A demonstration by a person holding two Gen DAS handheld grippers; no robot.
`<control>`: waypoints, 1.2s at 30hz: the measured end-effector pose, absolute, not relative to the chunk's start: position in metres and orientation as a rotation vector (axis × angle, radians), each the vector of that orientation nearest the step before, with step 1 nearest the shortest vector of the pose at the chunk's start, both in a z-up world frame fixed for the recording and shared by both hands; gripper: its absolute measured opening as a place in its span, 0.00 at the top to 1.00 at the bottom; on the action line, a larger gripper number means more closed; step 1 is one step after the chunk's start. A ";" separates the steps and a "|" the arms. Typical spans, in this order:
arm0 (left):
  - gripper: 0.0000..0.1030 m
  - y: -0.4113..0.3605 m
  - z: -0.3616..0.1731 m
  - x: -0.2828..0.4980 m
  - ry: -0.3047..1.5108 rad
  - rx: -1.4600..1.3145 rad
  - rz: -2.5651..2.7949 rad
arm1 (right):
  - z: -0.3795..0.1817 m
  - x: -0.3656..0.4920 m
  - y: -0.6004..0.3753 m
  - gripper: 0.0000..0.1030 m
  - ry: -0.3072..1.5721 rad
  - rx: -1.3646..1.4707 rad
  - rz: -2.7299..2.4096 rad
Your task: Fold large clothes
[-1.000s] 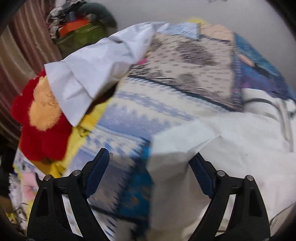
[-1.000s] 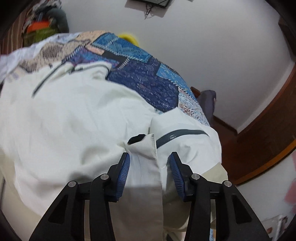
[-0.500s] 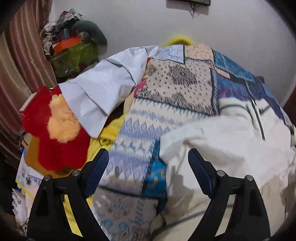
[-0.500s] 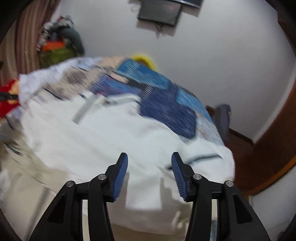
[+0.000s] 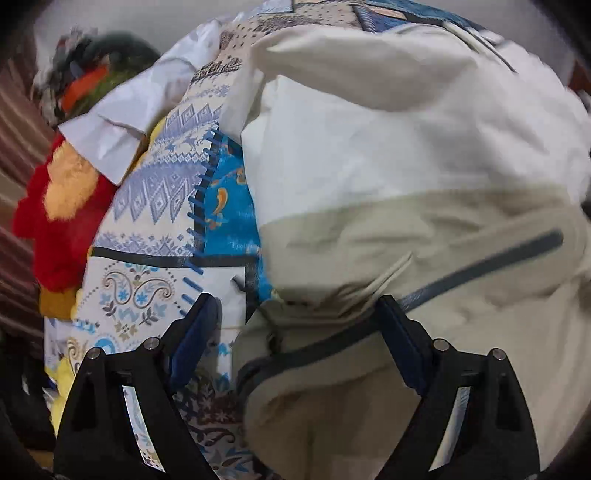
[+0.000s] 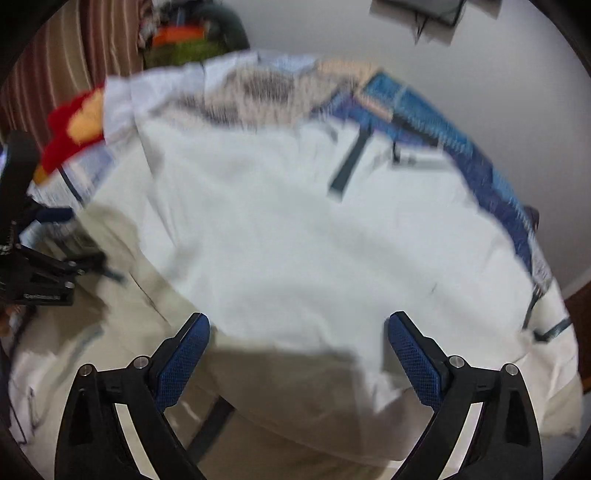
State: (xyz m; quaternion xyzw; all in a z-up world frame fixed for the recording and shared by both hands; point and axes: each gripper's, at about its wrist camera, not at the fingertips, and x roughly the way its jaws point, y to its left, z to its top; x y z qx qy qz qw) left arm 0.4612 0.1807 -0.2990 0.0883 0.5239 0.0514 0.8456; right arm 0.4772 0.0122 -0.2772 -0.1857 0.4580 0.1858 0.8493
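A large white and cream jacket point(image 5: 369, 147) with grey zip strips lies spread over the bed and fills most of the right wrist view point(image 6: 295, 240). My left gripper point(image 5: 295, 314) is open just above its near left edge, where a grey-trimmed hem lies between the jaws without the pads pressing on it. My right gripper point(image 6: 297, 328) hangs over the jacket's middle. Its jaws are opening wide and grip nothing. In the right wrist view the left gripper point(image 6: 40, 273) shows at the far left edge.
A blue patchwork bedspread point(image 5: 159, 192) lies under the jacket. A red and orange plush point(image 5: 62, 206) and a white cloth point(image 5: 122, 122) sit at the bed's left, with a pile of things point(image 5: 96, 74) and a striped curtain point(image 5: 14, 122) behind. A dark screen point(image 6: 436, 11) hangs on the wall.
The right gripper let go of the cream fold it pinched and spread its jaws wide, swinging left over the jacket. The left gripper moved down to the jacket's near left edge, still open.
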 end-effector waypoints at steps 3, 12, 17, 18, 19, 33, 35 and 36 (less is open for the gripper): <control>0.14 0.173 -0.302 0.443 1.088 0.298 0.107 | -0.288 0.468 -0.007 0.06 0.977 -0.410 0.382; 0.15 0.158 -0.288 0.407 1.111 0.370 0.082 | -0.279 0.440 -0.089 0.06 1.063 -0.319 0.350; 0.15 0.145 -0.247 0.408 1.065 0.340 0.077 | -0.240 0.415 -0.133 0.06 1.034 -0.191 0.361; 0.15 0.140 -0.237 0.410 1.047 0.337 0.073 | -0.233 0.410 -0.143 0.06 1.014 -0.178 0.356; 0.15 0.135 -0.227 0.412 1.028 0.334 0.070 | -0.221 0.402 -0.155 0.06 0.985 -0.162 0.343; 0.14 0.030 -0.177 0.492 0.966 0.036 -0.062 | -0.193 0.427 -0.366 0.03 0.936 0.344 -0.004; 0.14 0.013 -0.188 0.505 0.980 0.031 -0.078 | -0.202 0.439 -0.388 0.03 0.946 0.433 -0.030; 0.14 0.004 -0.196 0.510 0.992 0.024 -0.092 | -0.211 0.448 -0.399 0.03 0.956 0.492 -0.036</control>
